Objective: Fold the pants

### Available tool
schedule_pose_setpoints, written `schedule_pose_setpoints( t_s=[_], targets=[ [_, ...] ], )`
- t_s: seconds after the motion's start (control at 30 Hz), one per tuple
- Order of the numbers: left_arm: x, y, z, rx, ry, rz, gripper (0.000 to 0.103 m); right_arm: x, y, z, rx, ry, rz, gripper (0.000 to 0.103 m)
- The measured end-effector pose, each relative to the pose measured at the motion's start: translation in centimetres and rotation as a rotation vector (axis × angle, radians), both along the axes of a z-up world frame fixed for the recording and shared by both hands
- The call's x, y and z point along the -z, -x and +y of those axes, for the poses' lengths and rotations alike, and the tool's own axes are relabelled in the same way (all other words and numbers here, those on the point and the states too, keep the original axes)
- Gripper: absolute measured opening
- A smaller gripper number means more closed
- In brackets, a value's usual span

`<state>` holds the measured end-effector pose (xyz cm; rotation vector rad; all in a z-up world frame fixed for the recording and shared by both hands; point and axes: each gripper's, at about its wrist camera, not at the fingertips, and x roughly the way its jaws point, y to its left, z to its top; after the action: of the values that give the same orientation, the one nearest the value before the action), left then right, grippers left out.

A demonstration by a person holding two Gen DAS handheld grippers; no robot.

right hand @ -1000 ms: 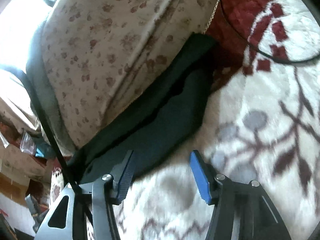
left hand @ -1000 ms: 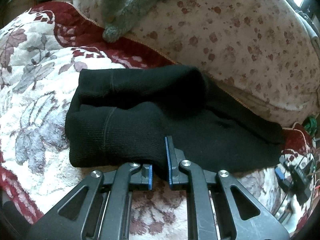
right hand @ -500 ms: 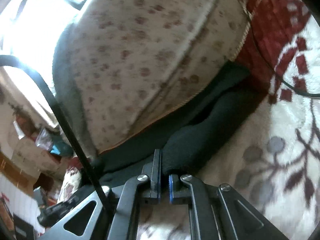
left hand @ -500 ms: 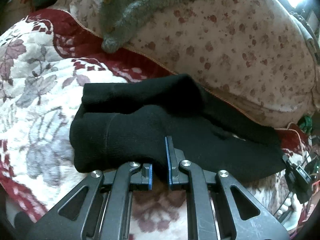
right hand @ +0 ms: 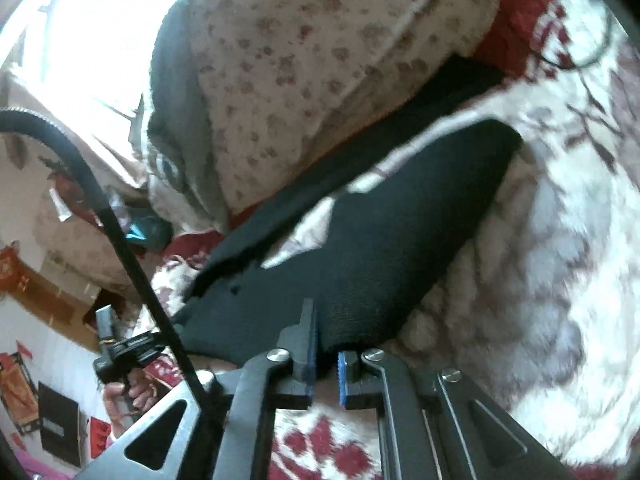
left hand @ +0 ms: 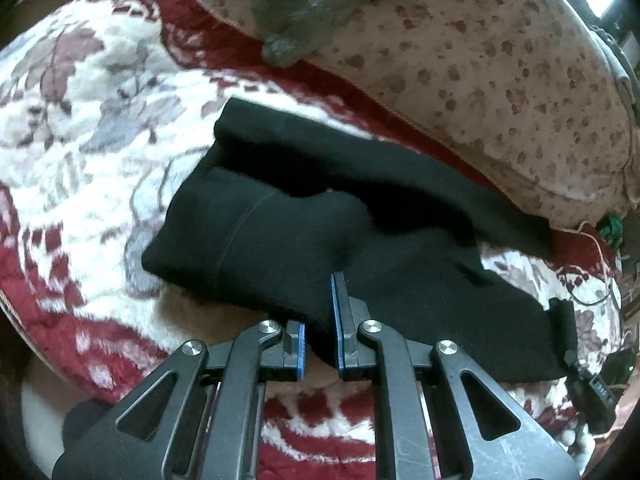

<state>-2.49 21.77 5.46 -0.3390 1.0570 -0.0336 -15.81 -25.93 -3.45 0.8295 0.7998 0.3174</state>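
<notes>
What moved: both grippers now lift the near edge of the soft black knit pants [left hand: 360, 240] higher than half a second ago, and a gap of bed shows under the cloth in the right view.
Left gripper [left hand: 318, 344]: its blue-padded jaws are pinched on the near edge of the pants, near the ribbed band.
Right gripper [right hand: 326, 368]: its jaws are pinched on the other end of that same near edge.
Where the pants are: they lie long across the fuzzy red-and-white flowered blanket [left hand: 100, 128] on the bed, with the far edge up against the big cream pillow with small red flowers [left hand: 500, 72]. A grey fuzzy garment [left hand: 312, 8] rests on top of that pillow.
How to do it well: I think both hands should go up and forward together, at the same height, so the near half lands flat on the far half. Keep the cloth a bit tight so it does not sag or bunch.
Hand pose: both grippers are low, close to the blanket, and point toward the pillow.
</notes>
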Motion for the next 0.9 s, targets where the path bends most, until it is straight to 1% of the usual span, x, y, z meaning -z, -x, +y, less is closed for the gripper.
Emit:
schedule_pose_setpoints(
  t_s=[0.03, 0.07, 0.1, 0.13, 0.2, 0.23, 0.27, 0.33, 0.4, 0.47, 0.5, 0.6, 0.63, 0.73, 0.8, 0.83, 0.87, 0.9],
  targets=[
    [0.6, 0.1, 0.0, -0.002, -0.006, 0.01, 0.01, 0.6, -0.1, -0.1, -0.005, 0.008, 0.041, 0.014],
    [0.8, 0.1, -0.1, -0.002, -0.022, 0.008, 0.01, 1.1, -0.1, -0.3, -0.006, 0.011, 0.072, 0.017],
    [1.2, 0.3, -0.4, -0.002, -0.046, -0.001, 0.01, 1.6, 0.1, -0.8, 0.0, 0.011, 0.104, 0.018],
    [1.5, 0.4, -0.6, -0.003, -0.059, -0.001, 0.01, 1.8, 0.2, -1.3, 0.006, 0.005, 0.113, 0.018],
    [1.7, 0.6, -0.8, -0.005, -0.073, -0.013, 0.01, 1.4, 0.8, -2.4, 0.031, 0.014, 0.098, 0.022],
    [1.7, 0.6, -0.8, -0.008, -0.077, -0.02, 0.01, 1.1, 1.2, -3.0, 0.045, 0.028, 0.086, 0.025],
    [1.8, 0.6, -0.9, -0.011, -0.079, -0.021, 0.011, 0.8, 1.5, -3.7, 0.06, 0.034, 0.082, 0.031],
    [1.9, 0.5, -1.0, -0.012, -0.094, -0.015, 0.016, 0.4, 2.0, -5.5, 0.114, 0.045, 0.082, 0.039],
    [1.9, 0.6, -1.1, -0.009, -0.112, -0.02, 0.016, -0.2, 2.1, -7.6, 0.177, 0.065, 0.072, 0.04],
    [1.8, 0.8, -1.3, -0.005, -0.131, -0.026, 0.021, -0.5, 1.5, -9.6, 0.221, 0.073, 0.065, 0.04],
    [1.8, 1.0, -1.3, -0.006, -0.141, -0.023, 0.023, -0.5, 1.3, -10.1, 0.226, 0.076, 0.069, 0.04],
    [1.4, 1.7, -1.2, -0.015, -0.153, -0.01, 0.024, -0.3, -0.6, -11.3, 0.233, 0.081, 0.089, 0.04],
    [1.0, 2.0, -1.2, -0.019, -0.156, -0.013, 0.024, 0.0, -1.5, -11.4, 0.214, 0.08, 0.096, 0.041],
    [-0.3, 3.1, -1.1, -0.029, -0.175, -0.043, 0.024, 0.7, -3.5, -11.7, 0.207, 0.099, 0.118, 0.042],
    [-1.5, 3.7, -1.3, -0.028, -0.182, -0.07, 0.024, 1.3, -4.9, -11.8, 0.196, 0.068, 0.114, 0.042],
    [-2.0, 3.9, -1.4, -0.025, -0.182, -0.081, 0.024, 1.7, -5.2, -11.9, 0.191, 0.048, 0.104, 0.035],
    [-2.5, 4.0, -1.5, -0.023, -0.178, -0.094, 0.024, 2.0, -5.4, -11.9, 0.185, 0.031, 0.084, 0.023],
    [-3.0, 4.2, -1.7, -0.021, -0.168, -0.105, 0.024, 2.2, -5.4, -11.7, 0.176, 0.021, 0.06, 0.021]
  ],
)
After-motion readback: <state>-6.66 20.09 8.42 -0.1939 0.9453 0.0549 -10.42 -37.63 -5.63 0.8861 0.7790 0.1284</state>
